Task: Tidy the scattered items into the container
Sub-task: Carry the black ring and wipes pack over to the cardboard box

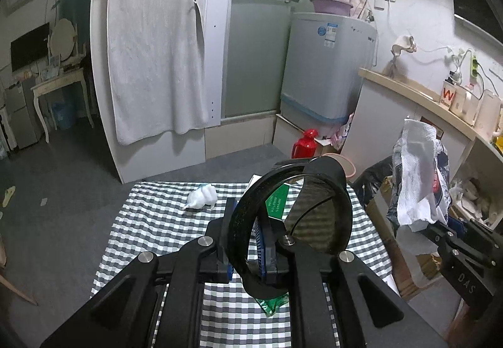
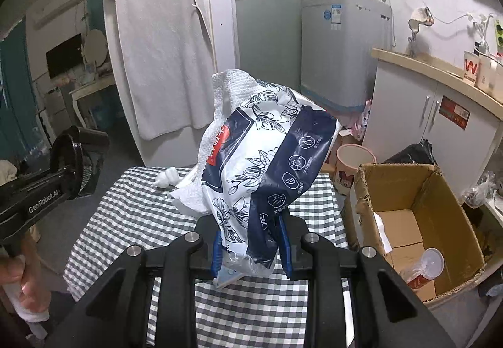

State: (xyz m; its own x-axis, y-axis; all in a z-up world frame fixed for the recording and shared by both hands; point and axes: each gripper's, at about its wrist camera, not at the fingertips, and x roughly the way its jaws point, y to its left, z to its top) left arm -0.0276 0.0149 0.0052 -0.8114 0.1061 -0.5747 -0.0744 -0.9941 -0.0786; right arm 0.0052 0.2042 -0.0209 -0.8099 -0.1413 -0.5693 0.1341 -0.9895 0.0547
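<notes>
My left gripper (image 1: 248,241) is shut on the rim of a black round object (image 1: 320,216) with a short tube and holds it above the chequered table (image 1: 151,222). That left gripper (image 2: 67,181) also shows at the left edge of the right wrist view. My right gripper (image 2: 251,241) is shut on a white-and-navy flowered pack of paper towels (image 2: 267,153), lifted off the cloth. An open cardboard box (image 2: 446,191) stands right of the table. On the cloth lie a green packet (image 1: 276,202) and a small white crumpled item (image 1: 202,197).
The box holds a clear plastic cup (image 2: 432,260) and white paper. A pink bin (image 2: 353,165), a black bag (image 2: 411,153) and a red flask (image 1: 306,144) stand beyond the table. A cabinet with a counter (image 2: 433,109) is on the right, a washing machine (image 1: 327,71) behind.
</notes>
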